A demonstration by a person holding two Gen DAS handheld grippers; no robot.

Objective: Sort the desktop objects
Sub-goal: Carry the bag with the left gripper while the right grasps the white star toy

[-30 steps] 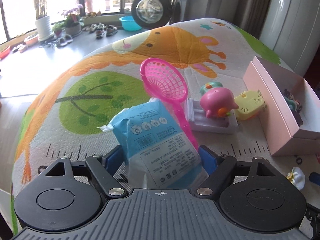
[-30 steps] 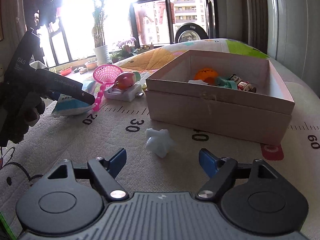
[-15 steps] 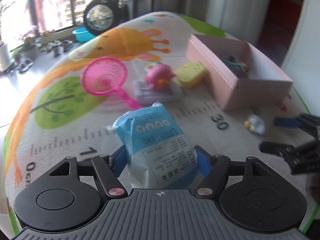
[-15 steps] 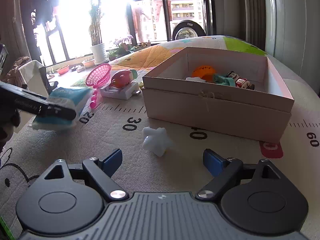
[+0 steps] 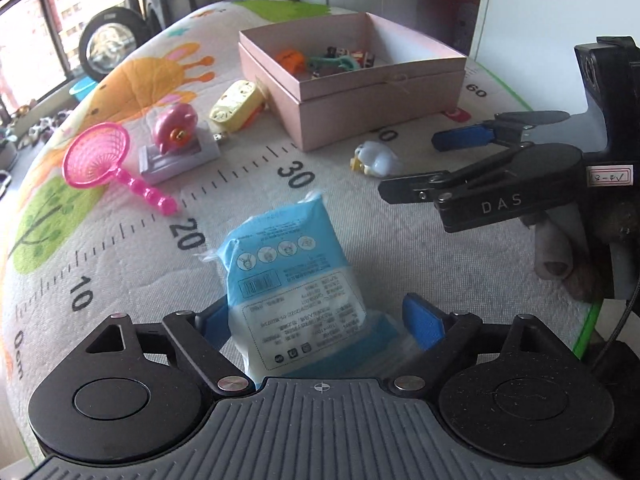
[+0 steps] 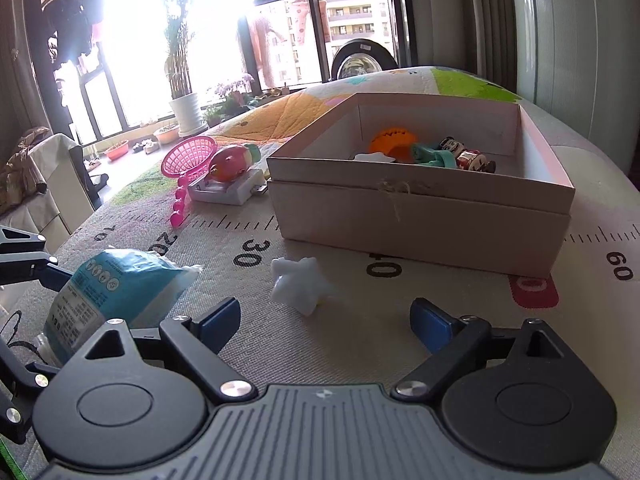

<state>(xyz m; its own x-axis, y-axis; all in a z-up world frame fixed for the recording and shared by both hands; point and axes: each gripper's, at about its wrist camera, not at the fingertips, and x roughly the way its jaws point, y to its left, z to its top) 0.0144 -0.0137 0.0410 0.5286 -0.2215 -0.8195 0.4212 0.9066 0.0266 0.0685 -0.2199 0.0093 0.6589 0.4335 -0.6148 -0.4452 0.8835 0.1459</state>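
Now the left gripper (image 5: 320,318) has its jaws opening, and the blue pack (image 5: 294,288) sits between them: the left pad is hidden behind the pack, the right pad stands clear of it with a gap showing. Whether the pack rests on the mat (image 5: 440,248) or leans on that hidden pad, I cannot tell. It lies near the "20" mark, well short of the pink box (image 5: 372,108).

Over on the other side, the right gripper (image 6: 325,318) is opening too, jaws wide, nothing between the pads. Just ahead of it on the mat lies a white star toy (image 6: 300,286), apart from both fingers, close to the front wall of the box.

Inside the box: an orange ball (image 6: 390,142), a teal piece (image 6: 430,156) and a small figure (image 6: 468,156). Out on the mat, beyond the pack, a pink net (image 5: 98,156), a pink toy (image 5: 176,126) on a grey block, and a yellow toy (image 5: 236,106) just beside the box.
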